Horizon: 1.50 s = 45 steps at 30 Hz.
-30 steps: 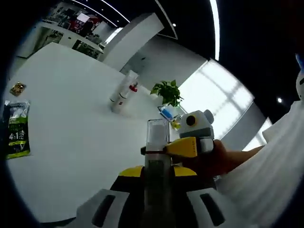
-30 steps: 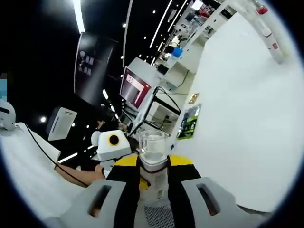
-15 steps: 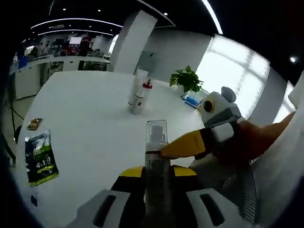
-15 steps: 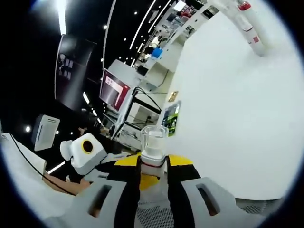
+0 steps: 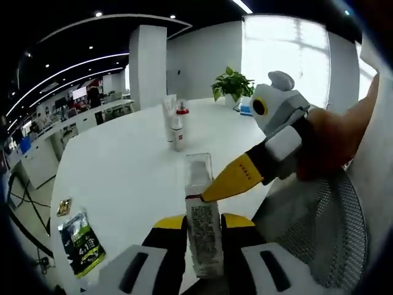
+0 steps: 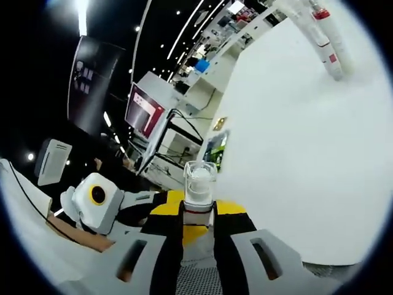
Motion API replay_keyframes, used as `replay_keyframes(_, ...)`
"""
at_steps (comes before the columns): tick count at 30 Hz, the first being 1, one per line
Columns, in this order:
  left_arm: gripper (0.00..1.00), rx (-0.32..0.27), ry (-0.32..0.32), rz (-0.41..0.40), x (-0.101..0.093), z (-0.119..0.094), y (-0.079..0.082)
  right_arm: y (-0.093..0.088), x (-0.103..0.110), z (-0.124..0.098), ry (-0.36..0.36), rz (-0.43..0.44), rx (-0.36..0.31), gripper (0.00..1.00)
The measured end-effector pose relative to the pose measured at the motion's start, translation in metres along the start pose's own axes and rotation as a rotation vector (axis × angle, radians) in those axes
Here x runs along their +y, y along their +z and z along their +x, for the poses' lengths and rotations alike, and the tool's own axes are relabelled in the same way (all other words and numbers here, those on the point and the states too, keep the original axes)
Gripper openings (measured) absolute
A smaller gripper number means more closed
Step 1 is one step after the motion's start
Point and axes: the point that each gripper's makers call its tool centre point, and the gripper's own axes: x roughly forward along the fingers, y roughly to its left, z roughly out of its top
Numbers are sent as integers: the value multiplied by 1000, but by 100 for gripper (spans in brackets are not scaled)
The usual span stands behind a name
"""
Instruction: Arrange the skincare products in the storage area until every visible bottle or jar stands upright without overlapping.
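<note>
Both grippers grip one pump bottle (image 5: 202, 230) — clear cap, white label — held above the near edge of the white tabletop (image 5: 123, 178). The left gripper (image 5: 202, 246) has its fingers closed on the bottle's body; the right gripper (image 6: 198, 236) has its fingers pinched on the neck just under the cap (in the left gripper view its yellow tip touches the bottle there). Beyond the bottle, well apart, a tube (image 5: 167, 117) and a red-capped bottle (image 5: 179, 129) stand upright, side by side. A green sachet (image 5: 83, 243) lies to the bottle's left, at the tabletop's edge.
</note>
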Motion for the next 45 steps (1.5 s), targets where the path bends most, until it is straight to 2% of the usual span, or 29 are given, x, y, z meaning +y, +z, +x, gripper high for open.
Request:
replay_keyframes(2,28,18,13,-1,2,0,-1,8,-2,-4,-6,-11,-21,11)
replay_keyframes(3,34,33,18,-4,4,1,-3,9,-7,-11,-19,-20,0,0)
replay_keyframes(4,36,52,28,-25,7,-3,-7,21,-13,-11,-66,10,-62,0)
replay_keyframes(5,30,56,30,-33,10,-6,-9,22,-7,-10,-19,-28,-38,0)
replay_keyframes(6,18,22,6,-21,9,-9,-3,23,-3,-8,8,-84,-26,0)
replay_keyframes(7,7,-13,-3,-25,9,-9,3,13,-4,-6,21,-37,28,0)
replay_keyframes(8,0,-8,4,-35,13,0,-2,12,-16,-4,-33,-49,29,0)
replay_keyframes(9,0,76,-13,-60,13,8,-16,0,-29,0,-73,-75,84,0)
replay_keyframes(10,0,240,85,-166,30,17,-44,-4,-31,1,-80,-57,109,0)
replay_keyframes(11,0,232,87,-167,36,22,-44,-6,-43,3,-120,-82,107,0)
replay_keyframes(12,0,188,55,-227,34,29,-37,-5,-45,4,-140,-85,87,0)
replay_keyframes(13,0,189,51,-285,35,30,-37,-4,-44,3,-128,-54,77,0)
replay_keyframes(14,0,220,49,-295,35,29,-41,2,-43,2,-125,-27,44,0)
replay_keyframes(16,0,170,72,-248,42,30,-31,5,-45,-4,-132,-30,36,0)
replay_keyframes(17,0,174,50,-323,38,32,-30,6,-45,-5,-127,-25,38,0)
replay_keyframes(18,0,171,44,-324,38,33,-29,5,-44,-5,-118,-45,60,0)
replay_keyframes(20,0,168,37,-329,38,34,-26,3,-50,-6,-143,-133,121,0)
replay_keyframes(22,0,167,33,-329,37,34,-26,9,-56,-6,-166,-204,151,0)
replay_keyframes(25,2,187,7,-343,34,31,-33,15,-61,0,-176,-332,217,0)
replay_keyframes(26,2,189,6,-348,34,30,-36,16,-62,3,-161,-383,260,1)
replay_keyframes(28,3,195,0,-372,33,27,-40,19,-67,8,-175,-445,308,2)
replay_keyframes(31,6,199,1,-386,35,24,-44,26,-75,18,-180,-570,374,7)
replay_keyframes(33,8,198,-1,-398,36,21,-43,30,-78,25,-178,-649,429,13)
replay_keyframes(34,9,193,0,-398,37,19,-42,34,-80,30,-168,-733,460,14)
replay_keyframes(38,13,188,4,-389,40,11,-40,43,-80,48,-127,-878,537,20)
replay_keyframes(42,17,219,49,-277,47,-5,-47,50,-83,64,-78,-1021,644,26)
replay_keyframes(45,20,271,92,-145,54,-20,-59,52,-85,72,-33,-1125,721,26)
